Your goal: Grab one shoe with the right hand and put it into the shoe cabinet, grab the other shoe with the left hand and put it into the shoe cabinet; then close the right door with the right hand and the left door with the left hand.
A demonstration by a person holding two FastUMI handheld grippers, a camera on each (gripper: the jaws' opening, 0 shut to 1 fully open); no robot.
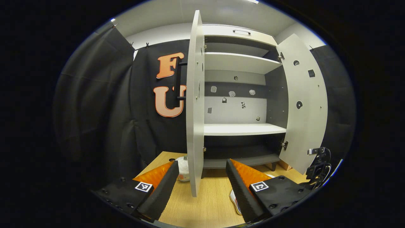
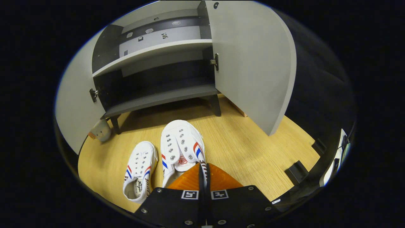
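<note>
While both cabinet doors stand open, the right gripper is seen pressed together on the heel-side edge of the right-hand shoe, the thin edge of the upper pinched between both fingers. That shoe lies on the wooden floor, toe pointed at the shoe cabinet; its long axis runs straight ahead from the gripper toward the bottom shelf. So the coming move is judged a forward carry along the shoe's own axis, toe first, with a lift over the shelf's front edge. No turn looks needed. The bottom compartment is open and bare, set just past the toe, between the left door and the right door.

The second shoe lies just beside the first, on its left, near parallel, toe also toward the cabinet, not touched by anything. A small pale object sits by the cabinet's left leg; what it is cannot be told.

The left gripper is held spread, nothing between its fingers, pointed at the cabinet with the left door's edge straight ahead of it. A sliver of shoe shows low beside its right finger, so the second shoe is judged to lie below and slightly right of it. A downward reach would be called for.

Right hand is nearer its shoe. Risk judged: thin edge grip, shoe may swing or slip on lifting.
</note>
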